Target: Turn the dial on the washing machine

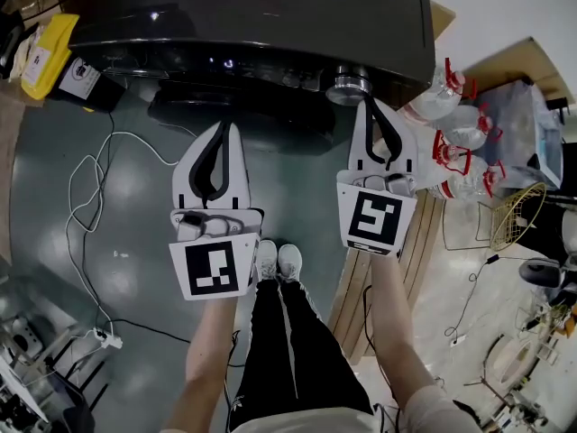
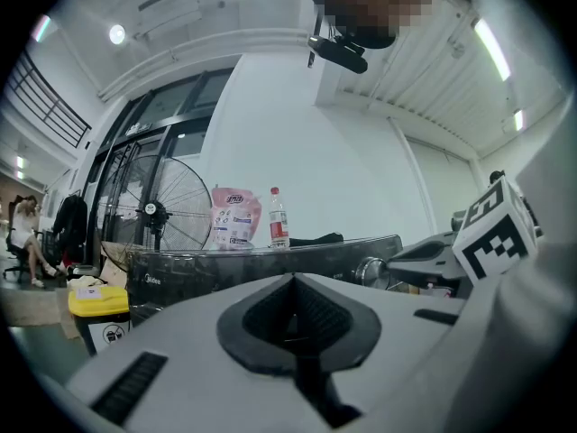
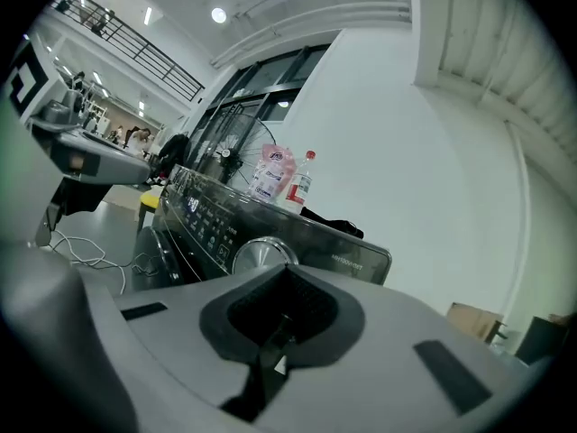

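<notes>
Left gripper (image 1: 225, 126) and right gripper (image 1: 368, 104), fingers (image 1: 237, 156) seemingly together.

My head view looks steeply down from above: washer (image 1: 270, 16) far, floor (image 1: 135, 197) near. Left gripper view sits low, further back, facing washer front, tilted up. Right gripper view is close to dial (image 3: 257, 253). Both gripper views share dial, bottle (image 2: 278, 216) & pouch (image 2: 234, 219).

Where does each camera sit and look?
Head view: on the head, looking down at the washing machine; left tool, right tool, arms, legs show.
Left gripper view: on the left tool, facing the machine's front; shut jaws show.
Right gripper view: on the right tool, near the dial; shut jaws show.
All share the dial.
</notes>
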The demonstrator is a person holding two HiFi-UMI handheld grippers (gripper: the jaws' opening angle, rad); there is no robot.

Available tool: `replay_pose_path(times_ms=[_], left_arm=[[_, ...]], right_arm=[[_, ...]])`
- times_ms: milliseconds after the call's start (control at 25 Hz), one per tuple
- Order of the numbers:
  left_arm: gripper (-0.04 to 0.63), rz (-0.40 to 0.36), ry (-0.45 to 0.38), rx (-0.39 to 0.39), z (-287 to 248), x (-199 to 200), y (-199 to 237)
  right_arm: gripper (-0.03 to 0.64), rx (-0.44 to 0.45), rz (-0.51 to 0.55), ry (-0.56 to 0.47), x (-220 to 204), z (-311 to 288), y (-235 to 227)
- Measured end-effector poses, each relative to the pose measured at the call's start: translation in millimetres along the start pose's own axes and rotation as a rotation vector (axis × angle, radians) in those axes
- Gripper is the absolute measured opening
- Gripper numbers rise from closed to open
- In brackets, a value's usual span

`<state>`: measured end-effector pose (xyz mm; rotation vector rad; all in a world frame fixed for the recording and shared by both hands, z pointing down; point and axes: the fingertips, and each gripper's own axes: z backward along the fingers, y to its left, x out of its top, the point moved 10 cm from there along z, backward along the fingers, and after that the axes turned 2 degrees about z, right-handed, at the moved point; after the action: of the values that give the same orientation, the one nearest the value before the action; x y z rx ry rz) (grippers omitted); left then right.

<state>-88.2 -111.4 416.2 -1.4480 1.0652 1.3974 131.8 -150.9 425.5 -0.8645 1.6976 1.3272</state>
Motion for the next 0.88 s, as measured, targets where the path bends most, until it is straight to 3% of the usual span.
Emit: replay_pose_path(times_ms=[280,720,880], left_arm=[[-0.002,-0.010,-0.019,0.001,-5.7,-4.1,2.7],[-0.002,-0.003,0.011,0.001,-5.6,-13.2,-2.1],[-0.002,0.003,0.056,0.003,-3.6,-20.5,-2.3]], right_arm=[[0.003,0.004,-0.024,-0.007,-2.2,-0.2,-0.1],[0.003,0.046,-0.049,0.022,-15.3,-1.3,0.9],[0.003,0.041,-0.051,0.028,-15.1,-1.4,1.4]])
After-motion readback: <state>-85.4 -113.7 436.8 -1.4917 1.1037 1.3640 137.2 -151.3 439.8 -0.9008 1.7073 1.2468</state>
